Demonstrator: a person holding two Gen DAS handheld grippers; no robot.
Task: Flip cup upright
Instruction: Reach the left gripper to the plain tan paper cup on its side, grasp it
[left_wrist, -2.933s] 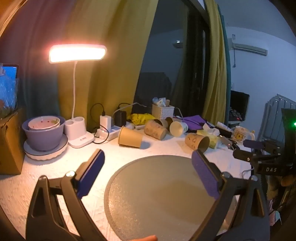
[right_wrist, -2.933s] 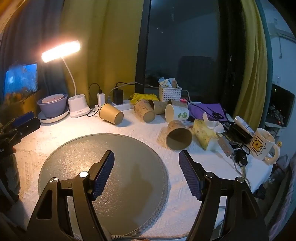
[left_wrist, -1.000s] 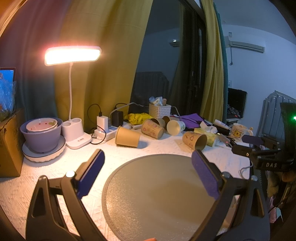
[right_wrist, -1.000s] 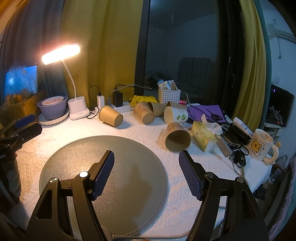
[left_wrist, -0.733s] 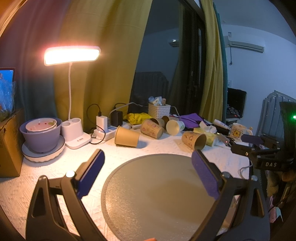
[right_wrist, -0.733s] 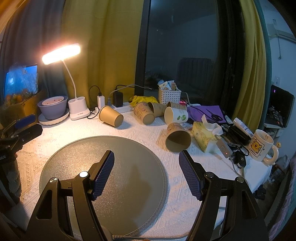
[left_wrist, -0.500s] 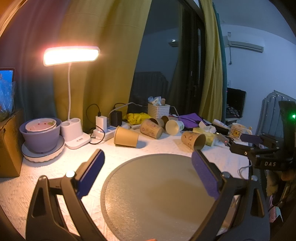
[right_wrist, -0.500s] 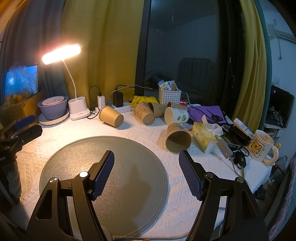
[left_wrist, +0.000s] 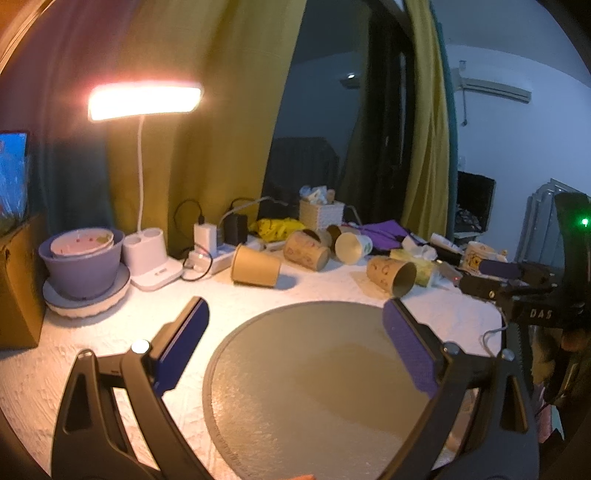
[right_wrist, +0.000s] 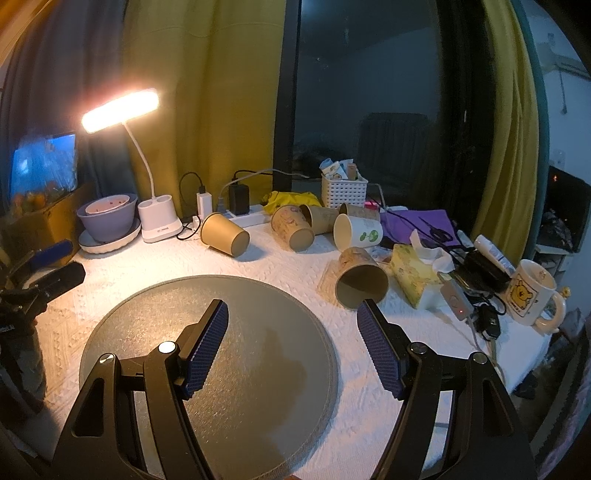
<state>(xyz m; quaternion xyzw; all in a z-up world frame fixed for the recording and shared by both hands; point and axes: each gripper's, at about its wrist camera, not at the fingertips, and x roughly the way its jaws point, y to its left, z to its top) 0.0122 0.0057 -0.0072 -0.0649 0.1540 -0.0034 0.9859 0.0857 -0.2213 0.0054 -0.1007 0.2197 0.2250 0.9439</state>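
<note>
Several paper cups lie on their sides at the back of the white table. A plain brown cup lies left of centre. A printed cup lies nearest, mouth toward the round grey mat. A white cup and further printed cups lie behind. My left gripper is open and empty above the mat's near side. My right gripper is open and empty above the mat; its right fingertip sits just in front of the nearest cup.
A lit desk lamp and purple bowl stand at the back left by a power strip. A tissue pack, cables, a white basket and a cartoon mug crowd the right side.
Both views have drifted very slightly; the cups sit a little farther left in the left wrist view. Both grippers remain open and nothing on the table has moved.
</note>
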